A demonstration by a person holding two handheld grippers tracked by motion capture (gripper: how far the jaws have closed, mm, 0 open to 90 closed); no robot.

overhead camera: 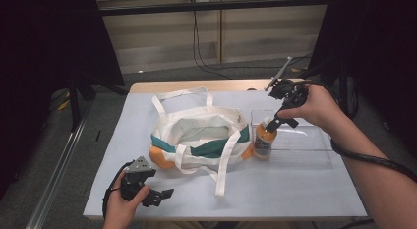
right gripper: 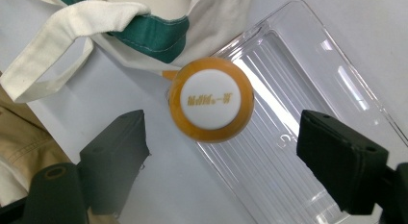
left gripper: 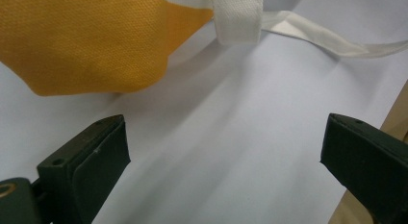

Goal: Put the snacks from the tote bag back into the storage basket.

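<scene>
Right tongs (right gripper: 221,152) above bottle cap (right gripper: 210,100), printed

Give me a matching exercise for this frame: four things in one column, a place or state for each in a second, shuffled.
1. bottle
2. tote bag
3. clear tray
4. left gripper

A. open, low over the table's near left part
B. lying open-mouthed mid-table
C. upright, under the open right gripper
D. nothing in it, at the right

Pairs: 1-C, 2-B, 3-D, 4-A
</scene>
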